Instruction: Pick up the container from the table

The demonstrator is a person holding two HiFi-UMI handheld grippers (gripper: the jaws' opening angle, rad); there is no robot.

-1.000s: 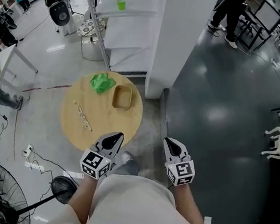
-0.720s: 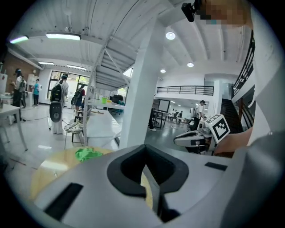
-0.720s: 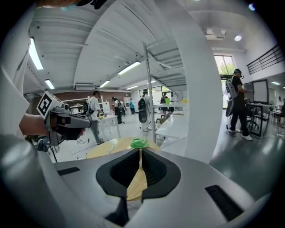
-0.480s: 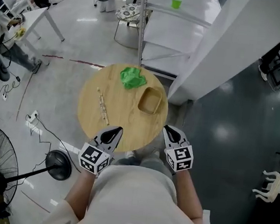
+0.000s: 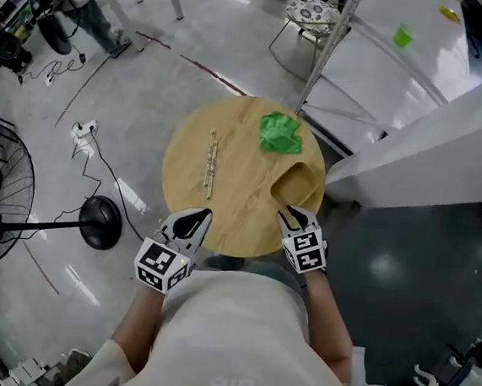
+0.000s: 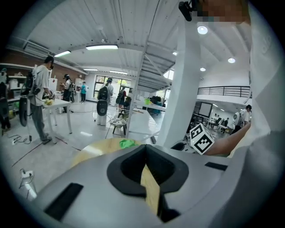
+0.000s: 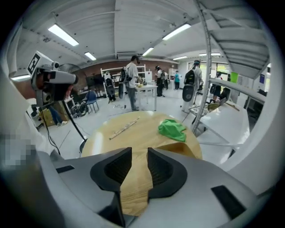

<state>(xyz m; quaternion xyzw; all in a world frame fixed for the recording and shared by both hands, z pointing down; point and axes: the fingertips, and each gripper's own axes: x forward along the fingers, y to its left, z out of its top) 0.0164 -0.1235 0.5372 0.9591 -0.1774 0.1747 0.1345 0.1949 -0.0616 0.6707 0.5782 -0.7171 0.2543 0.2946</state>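
Note:
The container (image 5: 299, 185) is a shallow, rounded wooden bowl on the right side of the round wooden table (image 5: 231, 204). In the right gripper view its rim (image 7: 181, 149) shows just past the right jaw. My right gripper (image 5: 290, 212) hovers over the table's near edge, just short of the container. Its jaws are opening and only bare tabletop shows between them (image 7: 139, 156). My left gripper (image 5: 202, 216) is at the table's near-left edge, its jaws together at the tips (image 6: 145, 149) and holding nothing.
A crumpled green cloth (image 5: 279, 134) lies behind the container and a thin wooden stick (image 5: 212, 161) to the left. A white shelf and pillar (image 5: 414, 154) stand close on the right. A floor fan (image 5: 2, 207) and cables are on the left, and people stand in the distance (image 7: 132, 82).
Both grippers came forward and down to the table's near edge. The right one went from shut to open and now sits just before the container. The head view swung, so the table appears turned.

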